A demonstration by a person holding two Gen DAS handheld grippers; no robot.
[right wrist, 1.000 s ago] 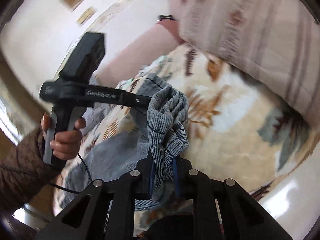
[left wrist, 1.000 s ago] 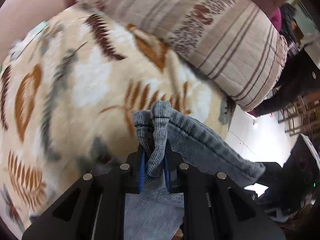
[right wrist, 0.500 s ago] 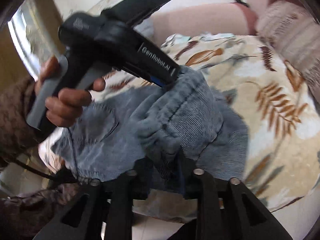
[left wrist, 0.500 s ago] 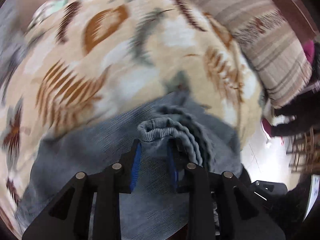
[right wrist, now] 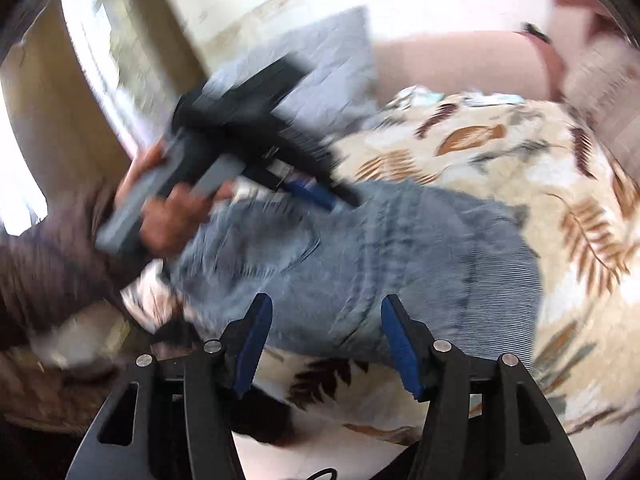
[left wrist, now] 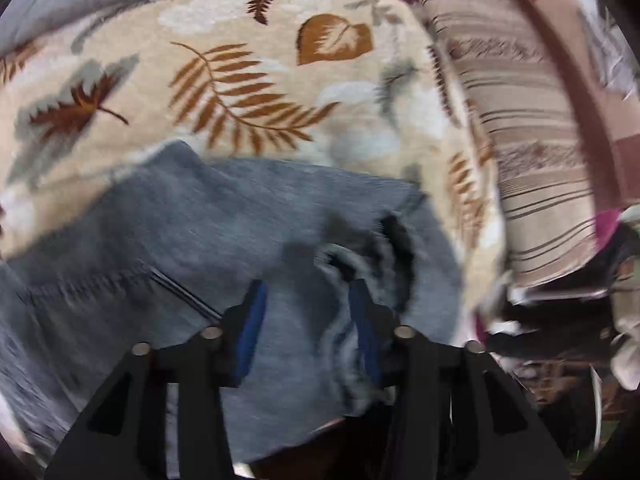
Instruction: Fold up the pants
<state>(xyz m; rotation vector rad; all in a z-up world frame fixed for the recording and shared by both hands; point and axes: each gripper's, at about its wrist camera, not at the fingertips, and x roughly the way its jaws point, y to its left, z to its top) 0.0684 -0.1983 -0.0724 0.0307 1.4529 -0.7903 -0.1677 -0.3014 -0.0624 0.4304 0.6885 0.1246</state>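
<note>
The grey-blue pants lie folded on a leaf-patterned blanket. My left gripper hovers just over them. Its jaws are opening; the ribbed waistband bunches beside the right pad, but nothing is pinched. In the right wrist view the pants spread across the blanket. My right gripper stands at their near edge with jaws opening and no cloth between the pads. A hand holds the left gripper, blurred, over the pants' far side.
A striped quilt lies rolled along the right of the blanket. A grey pillow rests at the head of the bed against a pink headboard. The bed's near edge is below my right gripper. A bright window is at the left.
Both grippers were shut on the bunched waistband, held up; both have let go and the pants now lie flat on the blanket. Both hands swung sideways.
</note>
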